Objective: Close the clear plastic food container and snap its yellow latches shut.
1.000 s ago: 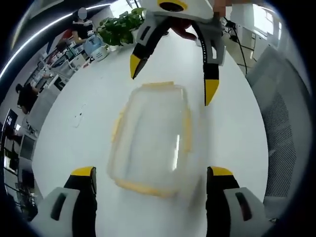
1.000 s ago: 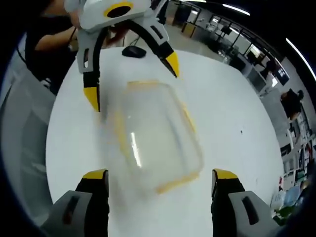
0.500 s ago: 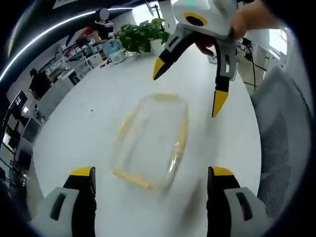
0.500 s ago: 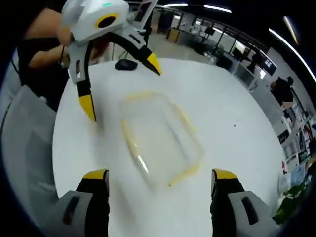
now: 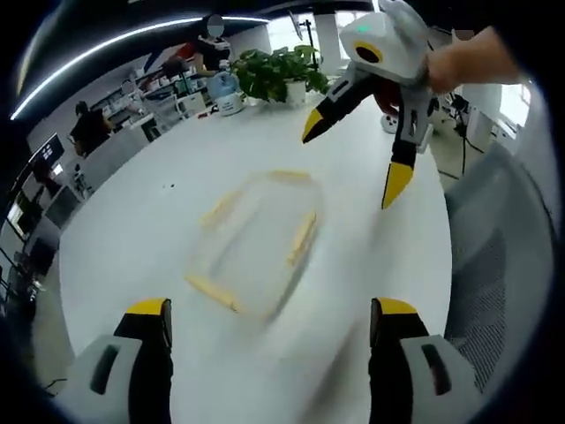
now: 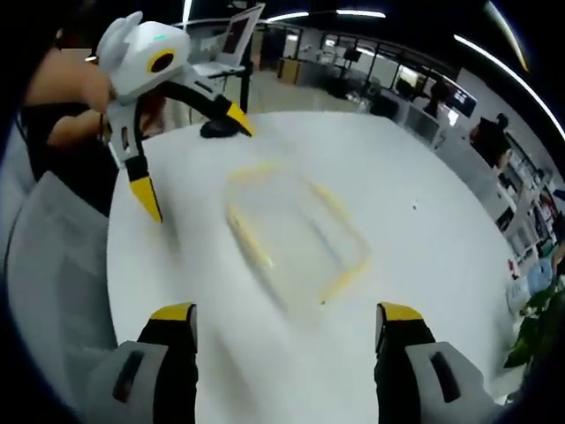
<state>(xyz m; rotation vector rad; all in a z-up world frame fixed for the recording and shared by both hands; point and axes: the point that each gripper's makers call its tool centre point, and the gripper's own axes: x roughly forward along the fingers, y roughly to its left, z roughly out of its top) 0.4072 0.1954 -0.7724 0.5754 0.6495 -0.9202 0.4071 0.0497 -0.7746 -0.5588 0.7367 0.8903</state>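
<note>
A clear plastic food container (image 5: 252, 243) with yellow latches lies flat on the round white table (image 5: 150, 230), blurred by camera motion; it also appears as the container (image 6: 296, 234) in the right gripper view. My left gripper (image 5: 269, 309) is open, well short of the container, with nothing between its jaws. My right gripper (image 6: 275, 314) is open too, likewise short of it. Across the container, the right gripper (image 5: 357, 159) hangs open in the left gripper view. In the right gripper view the left gripper (image 6: 190, 159) hangs open above the table.
A potted plant (image 5: 278, 71) and a water bottle (image 5: 228, 93) stand at the table's far edge. A grey mesh chair (image 5: 494, 283) sits beside the table. A dark computer mouse (image 6: 216, 130) lies near the other edge. Desks and people fill the office behind.
Both grippers have drawn back and up from the container, which now looks smaller and flatter in both views. The opposite gripper has shifted sideways in each view.
</note>
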